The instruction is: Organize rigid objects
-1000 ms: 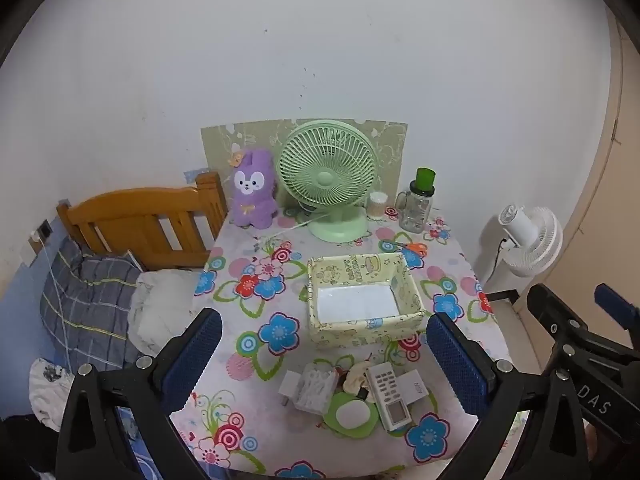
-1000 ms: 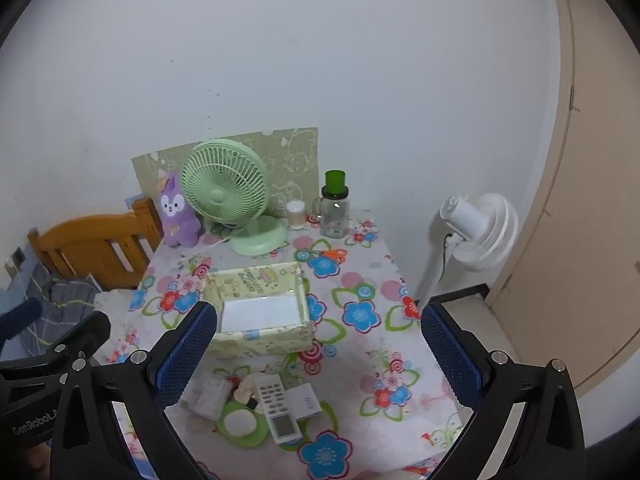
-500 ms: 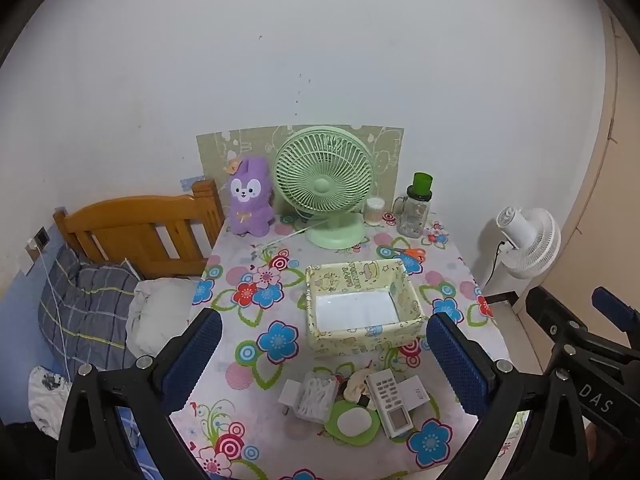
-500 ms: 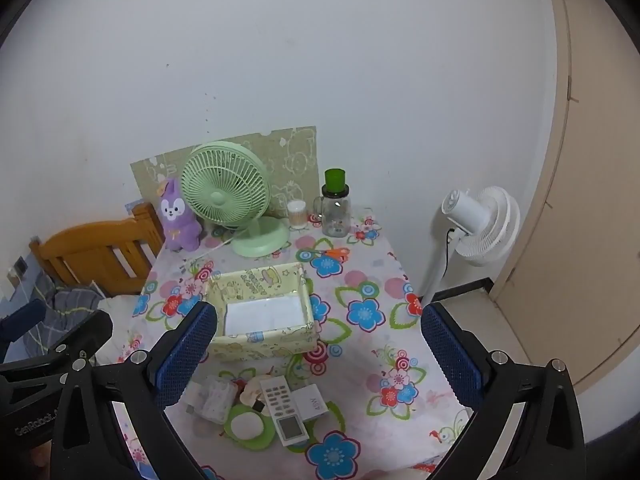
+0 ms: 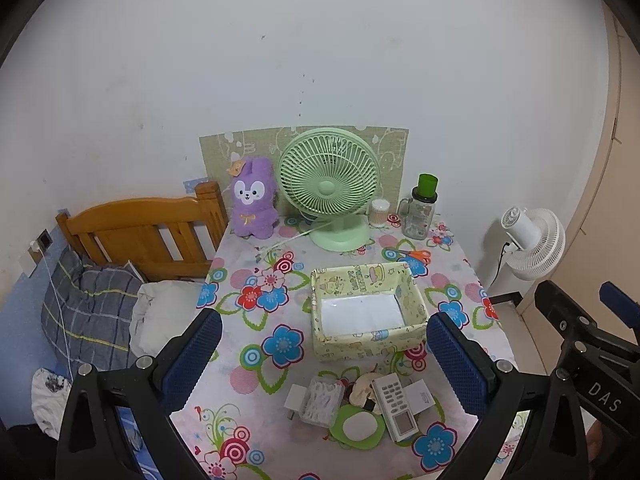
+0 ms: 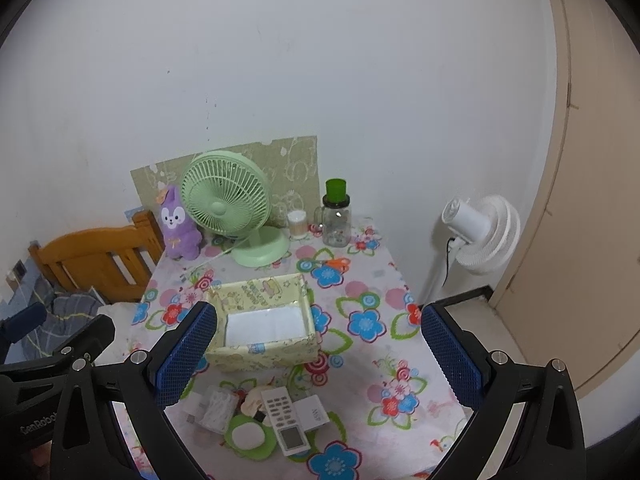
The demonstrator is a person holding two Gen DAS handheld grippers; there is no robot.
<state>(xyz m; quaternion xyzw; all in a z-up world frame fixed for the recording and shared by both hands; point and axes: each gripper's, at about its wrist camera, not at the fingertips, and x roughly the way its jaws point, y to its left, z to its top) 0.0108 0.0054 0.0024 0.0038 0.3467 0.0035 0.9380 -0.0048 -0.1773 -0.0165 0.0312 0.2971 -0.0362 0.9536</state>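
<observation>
A pale yellow fabric box [image 5: 366, 310] [image 6: 264, 322] stands open and holds nothing in the middle of the flowered table [image 5: 264, 312]. In front of it lies a cluster: a white remote [image 5: 396, 408] [image 6: 285, 420], a green round case with a white centre [image 5: 357, 426] [image 6: 249, 438], a clear box of swabs [image 5: 322, 400] [image 6: 218, 408], a white card box [image 5: 418, 396] [image 6: 314, 412] and a small white plug [image 5: 295, 398]. My left gripper [image 5: 324, 364] and right gripper [image 6: 316, 354] both hover open above the near table edge, holding nothing.
At the table's back stand a green desk fan [image 5: 330, 188], a purple plush rabbit [image 5: 254, 200], a swab jar [image 5: 379, 213] and a glass jar with a green lid [image 5: 420, 212]. Orange scissors [image 5: 416, 255] lie nearby. A wooden bed frame [image 5: 140, 232] is left, a white floor fan [image 5: 534, 242] right.
Both views have drawn back and up slightly; the table and its objects sit a little lower and smaller in frame. Nothing on the table has moved.
</observation>
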